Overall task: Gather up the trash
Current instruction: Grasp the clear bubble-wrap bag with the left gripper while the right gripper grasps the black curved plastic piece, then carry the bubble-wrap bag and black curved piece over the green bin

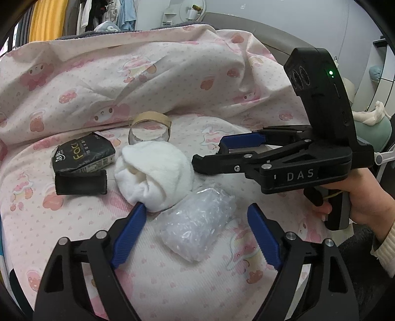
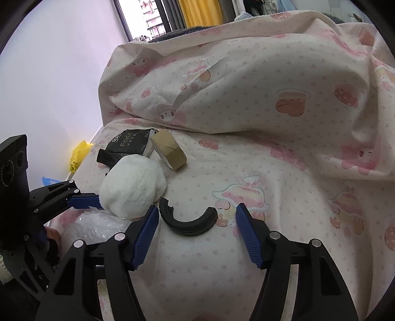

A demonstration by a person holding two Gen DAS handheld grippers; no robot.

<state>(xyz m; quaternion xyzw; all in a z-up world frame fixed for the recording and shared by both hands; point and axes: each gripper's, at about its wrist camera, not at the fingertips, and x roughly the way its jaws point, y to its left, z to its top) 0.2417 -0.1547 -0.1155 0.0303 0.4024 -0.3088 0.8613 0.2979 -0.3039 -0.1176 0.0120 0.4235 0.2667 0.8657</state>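
On the pink patterned bed lie several items. A crumpled clear plastic wrap (image 1: 197,227) sits between the open fingers of my left gripper (image 1: 197,210). Behind it is a white rolled sock (image 1: 155,172), a black tissue pack (image 1: 84,154), a black curved piece (image 1: 81,182) and a brown tape roll (image 1: 150,128). My right gripper (image 2: 197,217) is open, its fingers either side of a black half-ring (image 2: 188,221). In the left wrist view the right gripper (image 1: 209,153) reaches in from the right beside the sock. The sock (image 2: 133,187), pack (image 2: 129,144) and tape roll (image 2: 169,151) also show in the right wrist view.
A bunched pink duvet (image 1: 148,74) rises behind the items. A yellow bag (image 2: 79,153) lies on the floor beside the bed's far edge. Clothes hang at the back (image 1: 74,17). A grey headboard (image 1: 259,29) stands at the right.
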